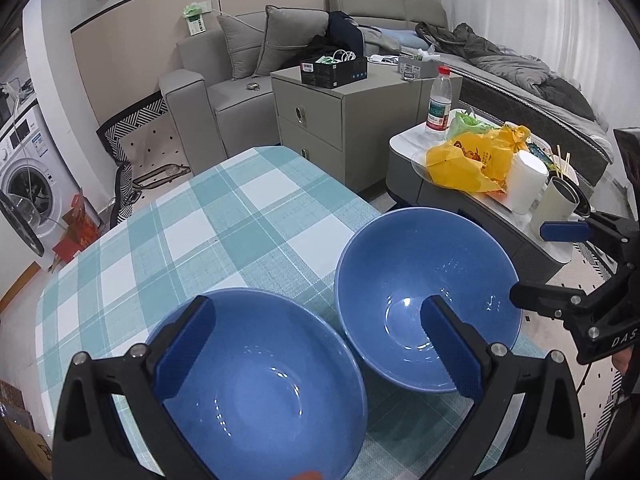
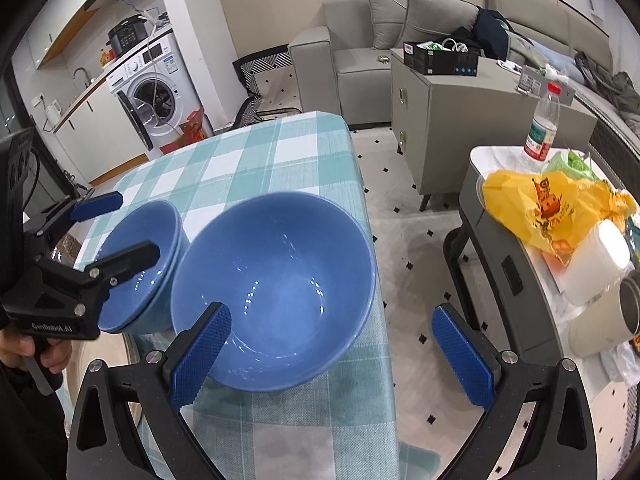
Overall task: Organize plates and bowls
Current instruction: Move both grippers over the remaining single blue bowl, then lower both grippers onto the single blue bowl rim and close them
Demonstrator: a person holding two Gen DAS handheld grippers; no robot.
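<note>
Nearest your left camera sits the blue bowl stack (image 1: 260,384), framed by the left claw (image 1: 316,356), whose fingers stand wide apart above it and grip nothing. From the right camera that stack (image 2: 140,264) looks like two bowls nested, judging by the doubled rim. Just beside it, close enough that I cannot tell whether the rims touch, sits the single blue bowl (image 2: 280,288), near the right edge of the checked counter (image 2: 240,160).

The step in hand looks like nesting the single bowl into the stack. To do it well, bring the right claw (image 2: 332,348) onto the near rim so one finger goes inside the wall and the other outside, and close squarely: the glaze looks slick. Lift it clear of the stack's rim before moving sideways, keep it level, and lower it centred so it seats rather than tips. Mind the counter edge on the right side.

At present your right claw is spread wide and empty: its left finger (image 2: 200,356) overlaps the bowl's near rim in view, though contact cannot be confirmed, while the other finger hangs beyond the counter edge, over the floor. The left claw can steady the stack if it slides.
</note>
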